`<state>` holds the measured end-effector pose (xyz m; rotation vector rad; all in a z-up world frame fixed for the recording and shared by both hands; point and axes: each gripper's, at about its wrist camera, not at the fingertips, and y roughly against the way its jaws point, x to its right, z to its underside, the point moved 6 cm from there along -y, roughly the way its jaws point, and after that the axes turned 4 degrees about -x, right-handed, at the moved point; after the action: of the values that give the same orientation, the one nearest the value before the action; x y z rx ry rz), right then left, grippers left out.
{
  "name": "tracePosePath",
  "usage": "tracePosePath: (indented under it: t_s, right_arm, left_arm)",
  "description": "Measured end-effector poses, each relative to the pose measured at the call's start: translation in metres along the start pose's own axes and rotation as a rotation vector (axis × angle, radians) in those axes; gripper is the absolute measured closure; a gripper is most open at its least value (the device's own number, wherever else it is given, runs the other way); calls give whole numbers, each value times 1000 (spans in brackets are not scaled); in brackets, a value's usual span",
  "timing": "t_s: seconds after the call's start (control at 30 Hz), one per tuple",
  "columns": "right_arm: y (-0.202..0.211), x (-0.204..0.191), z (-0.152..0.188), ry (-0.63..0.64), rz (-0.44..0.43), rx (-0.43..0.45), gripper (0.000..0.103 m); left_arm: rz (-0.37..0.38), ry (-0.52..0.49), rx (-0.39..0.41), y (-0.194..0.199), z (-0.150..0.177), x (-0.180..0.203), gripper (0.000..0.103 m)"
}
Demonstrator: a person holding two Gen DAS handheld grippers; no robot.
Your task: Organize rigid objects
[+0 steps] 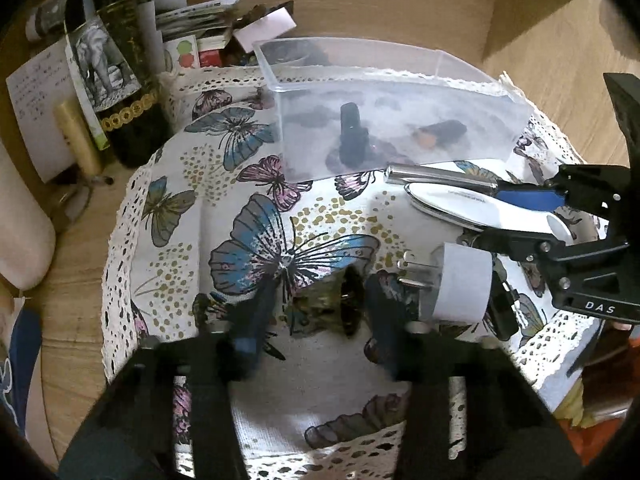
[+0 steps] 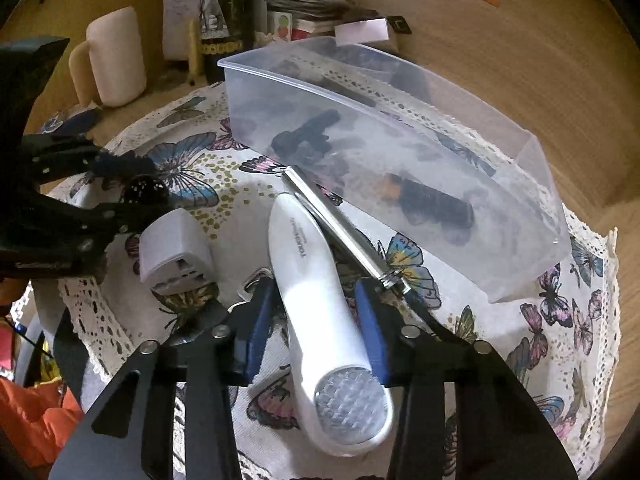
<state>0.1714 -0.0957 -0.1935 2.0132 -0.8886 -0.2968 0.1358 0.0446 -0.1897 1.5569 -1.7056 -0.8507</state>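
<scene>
A clear plastic bin (image 1: 400, 80) (image 2: 520, 216) stands on the butterfly cloth and holds two dark objects (image 1: 352, 136) (image 2: 432, 204). My right gripper (image 2: 316, 312) (image 1: 532, 216) has its blue pads on both sides of a white flashlight (image 2: 308, 280) (image 1: 460, 200) lying on the cloth; contact is unclear. A silver rod (image 2: 336, 220) (image 1: 440, 174) lies beside the flashlight. My left gripper (image 1: 316, 296) (image 2: 132, 184) is open around a small dark round object (image 1: 352, 300) (image 2: 144, 190). A white plug adapter (image 1: 460, 284) (image 2: 176, 248) sits between the grippers.
A dark wine bottle (image 1: 116, 80) (image 2: 224, 20), papers and small boxes (image 1: 200, 20) stand behind the cloth. A cream mug (image 2: 112, 56) is at the far left. The round wooden table edge (image 1: 68, 280) shows left of the cloth (image 1: 180, 220).
</scene>
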Motion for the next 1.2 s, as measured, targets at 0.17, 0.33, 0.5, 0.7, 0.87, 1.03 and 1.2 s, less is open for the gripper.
tracePosePath:
  t_s: [0.17,0.33,0.5,0.7,0.87,1.03,1.2]
  right_arm:
    - [11,-1,0,-39,18,49,74]
    - [38,12,2,-98,37,133,74]
    - [67,25,-2,-144,68,220,74]
    - [88,46,-7,-201,69,298,102]
    - [92,53,-12,-214,61,313,101]
    - [68,52,-3,-202,33,227,86]
    - [54,51,11,-218,16,179,54]
  left_arm:
    - [8,21,18,6,-1,-5,67]
    - [0,37,68,23,-9,-9,67]
    - [-5,40,140,43,-26,-7,67]
    - [1,29,212,61,-50,2,67]
    - [0,7,254,71,-65,12,67]
    - [-5,1,257,70,-67,16,67]
    - [-10,14,231,63,-62,12,67]
